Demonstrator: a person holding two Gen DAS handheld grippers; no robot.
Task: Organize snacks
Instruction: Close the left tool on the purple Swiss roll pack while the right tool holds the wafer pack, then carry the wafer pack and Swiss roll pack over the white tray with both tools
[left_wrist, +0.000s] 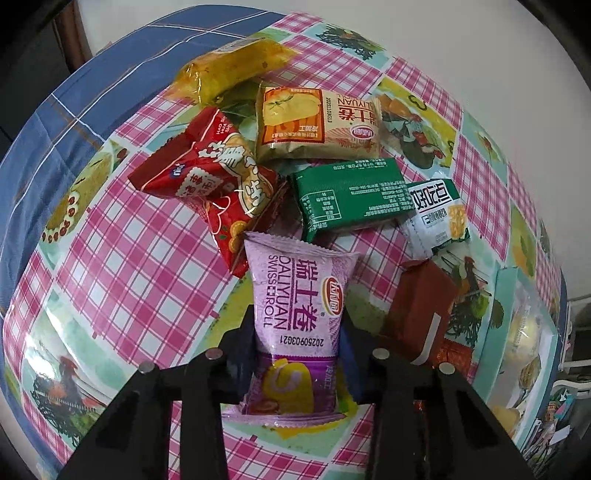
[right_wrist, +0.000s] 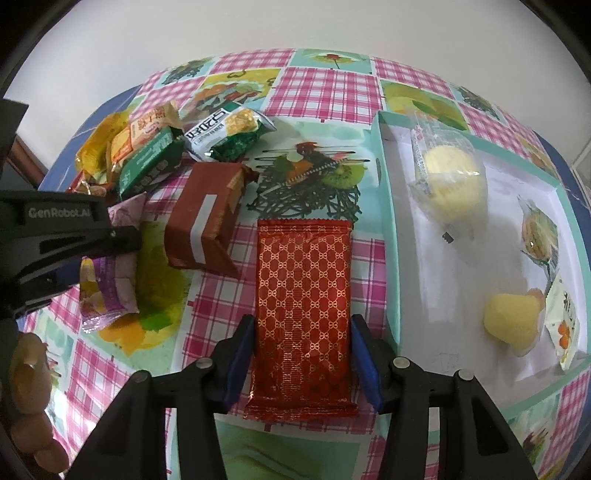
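red patterned pack (right_wrist: 303, 317) clamped in right tool (right_wrist: 303, 354) | purple swiss roll (left_wrist: 295, 325) pinched by left tool (left_wrist: 295, 354) | teal box (right_wrist: 391, 236) at 3 o'clock on surface (right_wrist: 325, 88)

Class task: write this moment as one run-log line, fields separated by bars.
left gripper: shut on purple roll | right gripper: shut on red pack | box: some snacks inside | pile: unsorted

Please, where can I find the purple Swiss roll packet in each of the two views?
Left wrist view: purple Swiss roll packet at bottom centre, between the left gripper fingers.
Right wrist view: same packet at far left, under that gripper.
Shared landmark: brown packet beside it.
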